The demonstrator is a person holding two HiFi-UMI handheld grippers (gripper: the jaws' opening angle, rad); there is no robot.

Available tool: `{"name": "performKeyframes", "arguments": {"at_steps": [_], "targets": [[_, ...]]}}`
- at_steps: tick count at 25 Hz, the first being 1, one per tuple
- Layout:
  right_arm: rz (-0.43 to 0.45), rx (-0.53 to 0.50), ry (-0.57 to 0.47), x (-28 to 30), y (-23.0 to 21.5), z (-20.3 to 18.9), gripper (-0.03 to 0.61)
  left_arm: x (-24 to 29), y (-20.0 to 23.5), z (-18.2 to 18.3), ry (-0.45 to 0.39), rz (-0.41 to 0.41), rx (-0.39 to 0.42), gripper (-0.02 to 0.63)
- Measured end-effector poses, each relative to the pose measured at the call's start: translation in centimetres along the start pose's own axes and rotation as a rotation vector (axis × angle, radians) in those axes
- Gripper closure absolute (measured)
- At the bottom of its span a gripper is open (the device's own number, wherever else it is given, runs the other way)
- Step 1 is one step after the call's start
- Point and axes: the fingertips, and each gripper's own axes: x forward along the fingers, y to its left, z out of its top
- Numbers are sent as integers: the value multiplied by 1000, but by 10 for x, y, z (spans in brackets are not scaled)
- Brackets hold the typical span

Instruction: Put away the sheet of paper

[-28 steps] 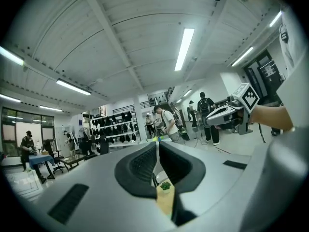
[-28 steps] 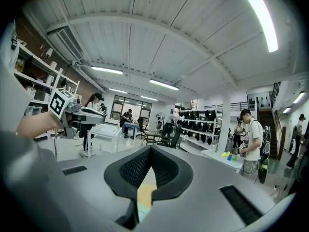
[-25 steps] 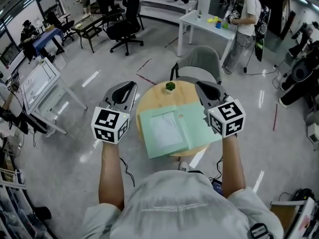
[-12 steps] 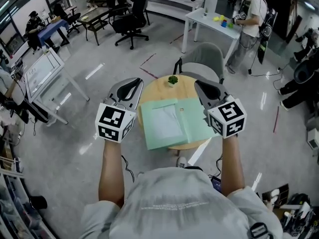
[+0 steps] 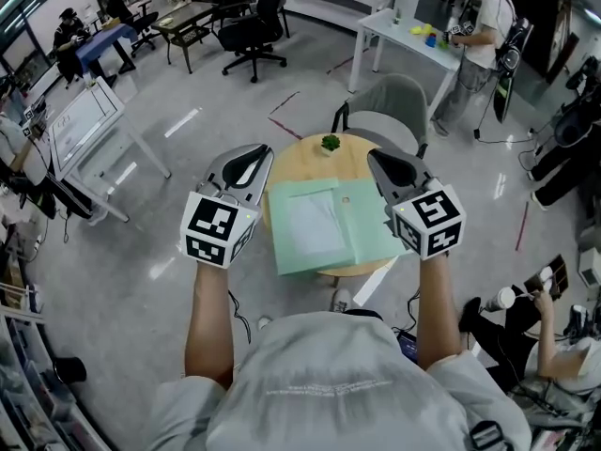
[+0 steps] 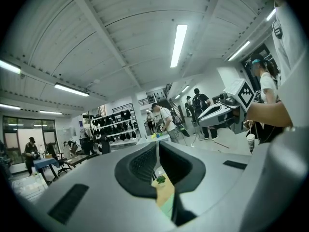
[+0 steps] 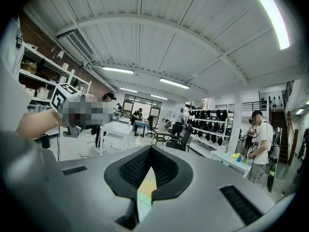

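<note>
A: Where was the paper at that pt?

B: The sheet of paper [image 5: 313, 224] lay flat on the left half of an open green folder [image 5: 364, 231], on the round table [image 5: 302, 158]. Neither tong touched it.

A: And the tongs?

B: Left gripper [image 5: 255, 158] had its jaws pressed together w/ nothing in them, and it sat by the table's left edge. Right gripper [image 5: 383, 163] was the same, shut and empty. In the head view it overlapped the folder's right flap, but I couldn't judge its height above it.

A: What could've gone wrong from there?

B: Mainly the sheet. It was thin and flat, so there was no edge to grab. Shut tips coming in would prob. have shoved or creased it, not lifted it. The folder's near corners also seemed to hang past the table rim, so a push or downward press could've slid or tipped the folder and sheet onto the floor.

A: Anything else?

B: The small plant [image 5: 330, 143] stood just beyond the folder's far edge. A sweep across could've knocked it over. Also, I couldn't tell if the sheet was meant to be shut in or taken elsewhere.
</note>
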Motion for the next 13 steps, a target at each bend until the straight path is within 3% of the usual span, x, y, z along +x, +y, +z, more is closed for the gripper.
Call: {"name": "performKeyframes", "arguments": {"at_steps": [13], "targets": [[26,14,-5,7,2,-13,551,8,-12,-11,20,-32,-7,581]]}}
